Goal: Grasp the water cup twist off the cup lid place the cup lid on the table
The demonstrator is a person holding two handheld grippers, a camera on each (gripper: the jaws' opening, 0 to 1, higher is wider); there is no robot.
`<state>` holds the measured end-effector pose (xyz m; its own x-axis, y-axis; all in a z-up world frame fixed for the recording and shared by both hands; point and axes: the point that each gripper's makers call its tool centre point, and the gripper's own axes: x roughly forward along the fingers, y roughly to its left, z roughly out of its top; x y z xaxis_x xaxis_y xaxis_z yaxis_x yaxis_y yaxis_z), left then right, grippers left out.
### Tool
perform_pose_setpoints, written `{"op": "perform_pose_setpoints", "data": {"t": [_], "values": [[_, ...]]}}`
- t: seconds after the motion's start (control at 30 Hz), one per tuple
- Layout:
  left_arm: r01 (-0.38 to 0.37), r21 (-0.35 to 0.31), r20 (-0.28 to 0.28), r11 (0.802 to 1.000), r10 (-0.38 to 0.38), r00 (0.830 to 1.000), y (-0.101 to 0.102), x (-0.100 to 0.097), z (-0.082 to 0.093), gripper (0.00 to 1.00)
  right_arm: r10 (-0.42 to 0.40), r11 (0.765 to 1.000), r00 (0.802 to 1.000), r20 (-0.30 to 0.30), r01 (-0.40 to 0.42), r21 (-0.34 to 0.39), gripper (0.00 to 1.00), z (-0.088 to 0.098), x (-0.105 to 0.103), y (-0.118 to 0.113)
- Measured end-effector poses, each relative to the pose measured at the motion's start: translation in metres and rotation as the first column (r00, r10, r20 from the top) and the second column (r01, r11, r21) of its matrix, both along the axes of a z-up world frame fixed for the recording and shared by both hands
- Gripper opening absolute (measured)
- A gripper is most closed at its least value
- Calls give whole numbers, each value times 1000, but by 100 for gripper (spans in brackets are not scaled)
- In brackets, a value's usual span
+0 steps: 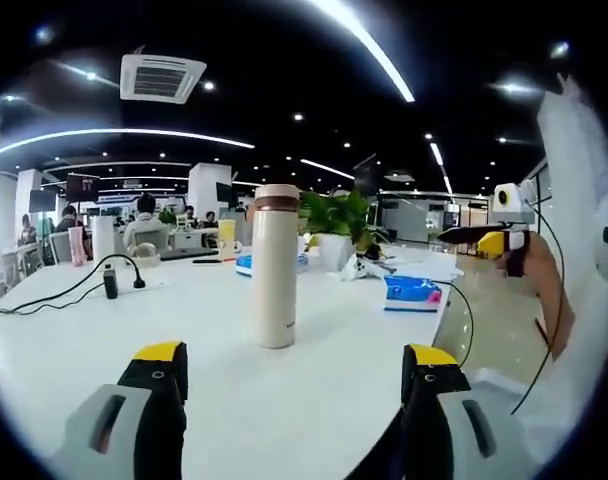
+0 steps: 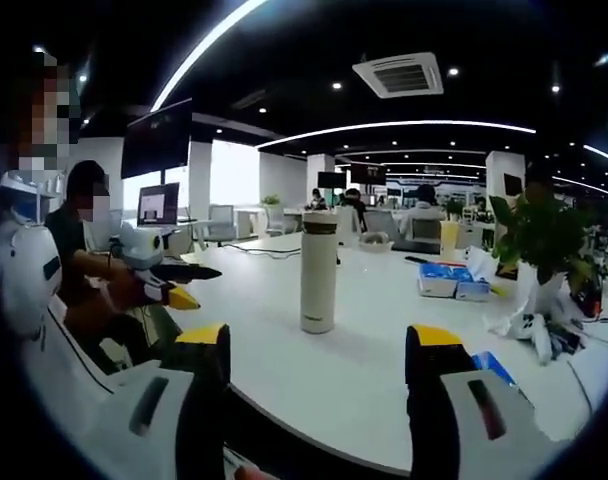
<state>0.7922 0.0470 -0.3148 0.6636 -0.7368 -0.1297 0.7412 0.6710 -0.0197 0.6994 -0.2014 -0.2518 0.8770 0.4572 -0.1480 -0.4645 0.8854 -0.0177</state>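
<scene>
Left gripper view showed my left gripper (image 1: 294, 385) spread wide, the cup (image 1: 275, 268) upright on the table (image 1: 314, 400) ahead, lid (image 1: 276, 197) on. My right gripper (image 2: 316, 365) gaped too. I judged squaring up on the body first was best.

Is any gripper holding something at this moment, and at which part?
Nothing is held. Both the left gripper and the right gripper are open, apart from the water cup standing on the table.

both grippers, left gripper (image 1: 294, 372) and right gripper (image 2: 316, 352), have grey bodies and black fingers (image 1: 156, 395) with yellow tips; white sleeve (image 1: 584, 260).
</scene>
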Motion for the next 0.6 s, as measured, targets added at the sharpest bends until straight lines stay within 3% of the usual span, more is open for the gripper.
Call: {"op": "perform_pose_setpoints", "data": {"t": [0.6], "values": [[-2,-41,1,999,2,1000,2,9,-2,89,7,1000,1000,2,-7,27,72,4,3,3]]}}
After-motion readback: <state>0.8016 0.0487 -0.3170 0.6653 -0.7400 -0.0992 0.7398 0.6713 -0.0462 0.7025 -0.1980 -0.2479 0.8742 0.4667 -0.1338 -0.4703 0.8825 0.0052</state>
